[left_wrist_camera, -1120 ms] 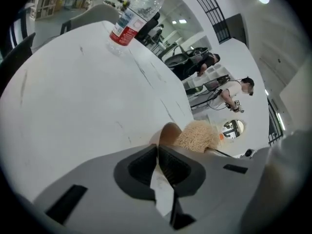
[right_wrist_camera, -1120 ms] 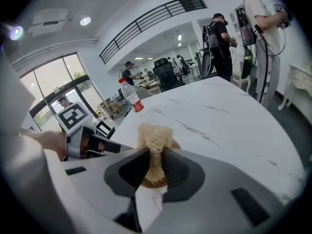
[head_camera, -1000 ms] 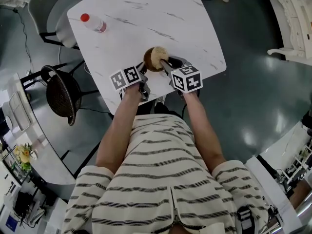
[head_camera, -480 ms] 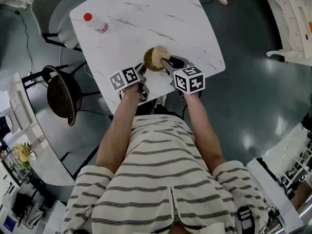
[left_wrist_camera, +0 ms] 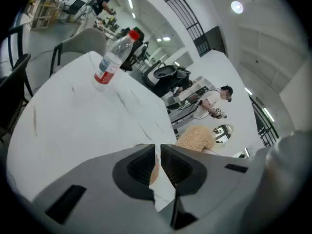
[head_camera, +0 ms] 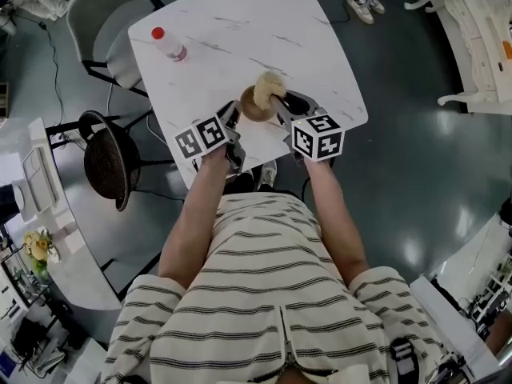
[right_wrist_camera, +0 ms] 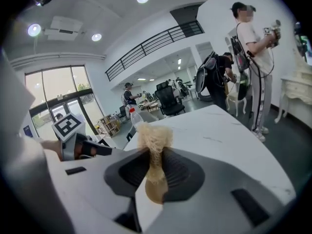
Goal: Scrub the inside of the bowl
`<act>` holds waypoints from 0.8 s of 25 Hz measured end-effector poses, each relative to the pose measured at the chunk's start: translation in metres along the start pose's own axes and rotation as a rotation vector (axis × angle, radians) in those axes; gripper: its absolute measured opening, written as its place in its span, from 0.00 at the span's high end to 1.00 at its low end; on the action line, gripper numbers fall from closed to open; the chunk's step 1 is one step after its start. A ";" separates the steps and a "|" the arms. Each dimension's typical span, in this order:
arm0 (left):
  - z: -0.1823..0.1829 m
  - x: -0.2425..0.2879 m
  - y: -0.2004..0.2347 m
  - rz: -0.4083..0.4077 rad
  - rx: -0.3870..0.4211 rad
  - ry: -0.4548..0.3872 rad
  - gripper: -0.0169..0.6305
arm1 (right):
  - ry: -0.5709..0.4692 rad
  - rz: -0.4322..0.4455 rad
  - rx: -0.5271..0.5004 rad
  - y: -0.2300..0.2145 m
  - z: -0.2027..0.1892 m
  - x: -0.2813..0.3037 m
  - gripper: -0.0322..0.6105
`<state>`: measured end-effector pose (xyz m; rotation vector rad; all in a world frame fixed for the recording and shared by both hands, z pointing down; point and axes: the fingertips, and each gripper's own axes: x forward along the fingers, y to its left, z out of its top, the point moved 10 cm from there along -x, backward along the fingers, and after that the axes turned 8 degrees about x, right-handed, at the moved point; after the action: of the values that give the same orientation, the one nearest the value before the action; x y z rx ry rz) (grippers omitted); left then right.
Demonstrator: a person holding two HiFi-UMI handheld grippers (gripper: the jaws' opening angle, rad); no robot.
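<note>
Bowl [head_camera: 249, 110] and scrub pad [head_camera: 268, 83] both gripped on the white table [head_camera: 240, 30]
Left gripper [left_wrist_camera: 157, 155] jaws nearly together, pinching the brown bowl's rim; right gripper [right_wrist_camera: 155, 162] clamped tight on the tan fibrous scrub pad, over the bowl's far side; bowl near the middle of the table's near edge; water bottle [head_camera: 170, 45] by its far-left corner.

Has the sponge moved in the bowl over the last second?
Yes. The sponge, shut in the right tongs, has slid from the middle of the bowl toward its far rim; the bowl stays by the table edge.
</note>
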<state>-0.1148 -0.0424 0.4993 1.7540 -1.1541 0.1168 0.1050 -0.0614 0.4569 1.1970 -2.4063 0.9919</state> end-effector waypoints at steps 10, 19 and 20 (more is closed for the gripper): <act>0.044 -0.057 -0.074 -0.094 0.260 -0.196 0.95 | -0.205 0.042 -0.114 0.046 0.055 -0.043 0.82; 0.056 -0.099 -0.118 -0.111 0.410 -0.333 0.97 | -0.326 0.052 -0.178 0.074 0.076 -0.075 0.82; 0.057 -0.104 -0.121 -0.109 0.428 -0.346 0.97 | -0.340 0.057 -0.187 0.079 0.078 -0.078 0.82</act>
<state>-0.1051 -0.0125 0.3331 2.2779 -1.3464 -0.0085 0.0958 -0.0350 0.3246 1.3228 -2.7327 0.5984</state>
